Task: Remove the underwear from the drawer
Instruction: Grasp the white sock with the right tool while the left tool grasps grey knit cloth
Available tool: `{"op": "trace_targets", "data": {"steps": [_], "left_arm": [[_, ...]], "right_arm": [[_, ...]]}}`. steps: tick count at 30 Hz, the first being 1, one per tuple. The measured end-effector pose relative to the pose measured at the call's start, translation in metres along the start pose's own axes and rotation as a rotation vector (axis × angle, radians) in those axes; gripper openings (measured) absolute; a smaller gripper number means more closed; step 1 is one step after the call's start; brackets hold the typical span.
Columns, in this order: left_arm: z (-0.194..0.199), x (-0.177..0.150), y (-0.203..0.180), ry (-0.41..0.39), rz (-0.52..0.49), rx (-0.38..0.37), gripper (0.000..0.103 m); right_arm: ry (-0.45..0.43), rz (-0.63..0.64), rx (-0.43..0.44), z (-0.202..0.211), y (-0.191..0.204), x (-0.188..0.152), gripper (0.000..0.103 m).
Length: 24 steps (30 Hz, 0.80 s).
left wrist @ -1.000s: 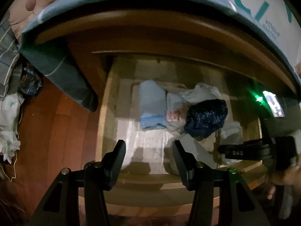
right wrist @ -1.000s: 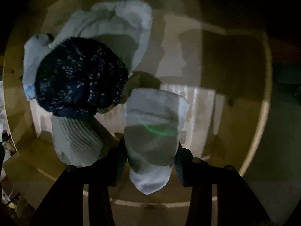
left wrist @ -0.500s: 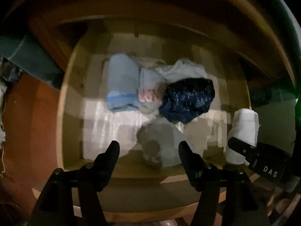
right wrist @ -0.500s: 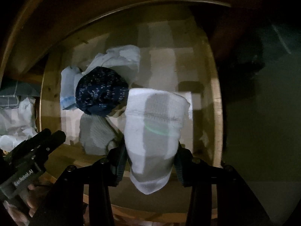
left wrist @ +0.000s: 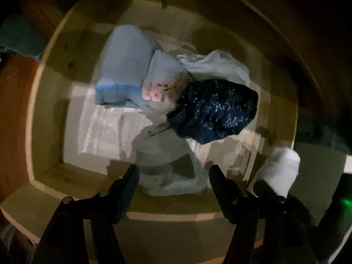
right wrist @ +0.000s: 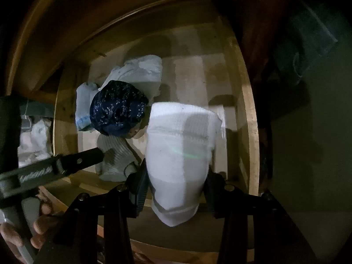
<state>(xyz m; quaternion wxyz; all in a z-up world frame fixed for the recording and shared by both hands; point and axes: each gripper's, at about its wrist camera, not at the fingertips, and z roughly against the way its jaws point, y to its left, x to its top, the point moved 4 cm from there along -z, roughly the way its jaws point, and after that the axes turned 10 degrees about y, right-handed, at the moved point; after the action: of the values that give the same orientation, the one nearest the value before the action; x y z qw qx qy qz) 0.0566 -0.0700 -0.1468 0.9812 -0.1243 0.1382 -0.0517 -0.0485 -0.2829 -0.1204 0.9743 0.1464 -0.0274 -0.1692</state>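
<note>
An open wooden drawer (left wrist: 35, 110) holds a light blue folded garment (left wrist: 125, 66), a pink-patterned piece (left wrist: 158, 88), a navy speckled bundle (left wrist: 215, 110), a pale crumpled cloth (left wrist: 217, 68) and a grey ribbed garment (left wrist: 167, 165). My left gripper (left wrist: 173, 171) points down over the grey garment. Its jaws stand open on either side of the garment and do not press it. My right gripper (right wrist: 176, 171) is shut on a white rolled garment (right wrist: 180, 149), held above the drawer's right front part. The left wrist view shows the same white roll (left wrist: 283, 167) at the right.
The dark wooden furniture frame (right wrist: 66, 22) overhangs the drawer's back. Red-brown floor (left wrist: 13, 110) lies to the left, with a white cloth pile (right wrist: 33, 140) on it. A dark green surface (right wrist: 308, 132) lies right of the drawer. A person's hand (right wrist: 41, 220) grips the left tool.
My left gripper has dropped closer to the drawer and tilted downward, and its jaws have widened. My right gripper has carried the white roll up and away from the other clothes.
</note>
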Motion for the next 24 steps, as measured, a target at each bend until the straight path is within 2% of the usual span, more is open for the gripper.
{"op": "trace_targets", "data": {"steps": [3,9,13,18,24], "left_arm": [[-0.012,0.005,-0.004,0.045,0.019,0.004,0.068],[-0.030,0.018,0.004,0.120,0.076,0.107,0.068],[-0.040,0.021,0.005,0.164,0.067,0.157,0.070],[-0.045,0.023,0.006,0.186,0.057,0.171,0.069],[-0.035,0.021,0.014,0.143,0.038,0.133,0.050]], "right_arm": [[0.001,0.004,0.000,0.000,0.001,0.000,0.041],[0.004,0.010,0.001,-0.002,0.002,0.000,0.041],[0.008,0.016,0.003,-0.002,0.004,0.001,0.041],[0.011,0.021,0.004,-0.002,0.003,0.002,0.042],[0.009,0.029,-0.008,-0.001,0.003,0.001,0.042]]}}
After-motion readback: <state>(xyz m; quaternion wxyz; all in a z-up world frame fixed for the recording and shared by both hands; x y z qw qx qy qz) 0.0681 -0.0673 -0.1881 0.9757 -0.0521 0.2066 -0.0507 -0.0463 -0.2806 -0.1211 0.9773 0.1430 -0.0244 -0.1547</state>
